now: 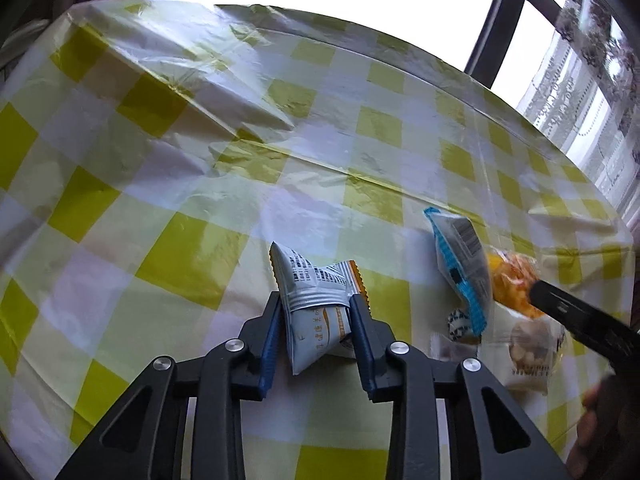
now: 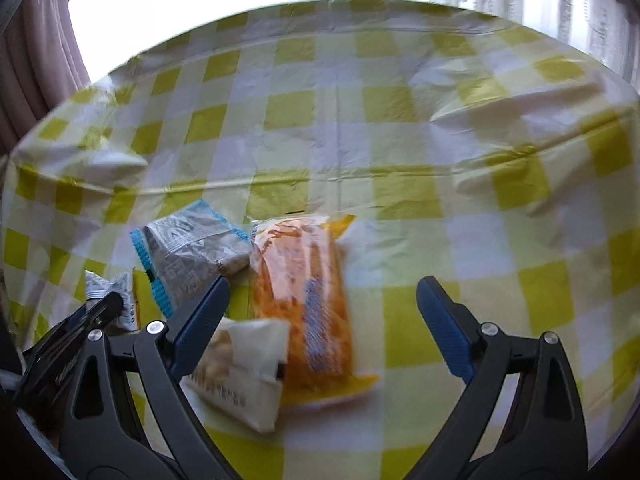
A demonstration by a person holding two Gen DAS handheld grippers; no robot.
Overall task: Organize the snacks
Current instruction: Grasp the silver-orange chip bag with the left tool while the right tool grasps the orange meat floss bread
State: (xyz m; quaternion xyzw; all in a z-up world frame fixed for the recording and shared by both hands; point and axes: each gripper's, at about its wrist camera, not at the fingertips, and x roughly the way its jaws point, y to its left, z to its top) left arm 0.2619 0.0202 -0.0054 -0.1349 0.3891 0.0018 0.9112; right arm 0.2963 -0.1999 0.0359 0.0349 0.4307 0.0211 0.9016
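Observation:
My left gripper [image 1: 315,300] is shut on a silver-white snack packet [image 1: 312,280] with orange trim, both pads pressing its crumpled sides just above the checked tablecloth [image 1: 160,200]. To its right lie a blue-edged silver packet [image 1: 460,256], an orange packet [image 1: 512,280] and a white packet [image 1: 528,352]. My right gripper [image 2: 324,282] stands open over the orange packet [image 2: 304,272], touching nothing. The white packet [image 2: 244,372] lies by its left finger, overlapping the orange one. The blue-edged packet [image 2: 188,248] is further left.
A small round blue-and-white sweet [image 1: 458,322] sits beside the blue-edged packet. The yellow-and-white plastic cloth is wrinkled, with raised folds at the far left [image 1: 208,92]. Behind the round table's far edge are a bright window and curtains [image 1: 580,80].

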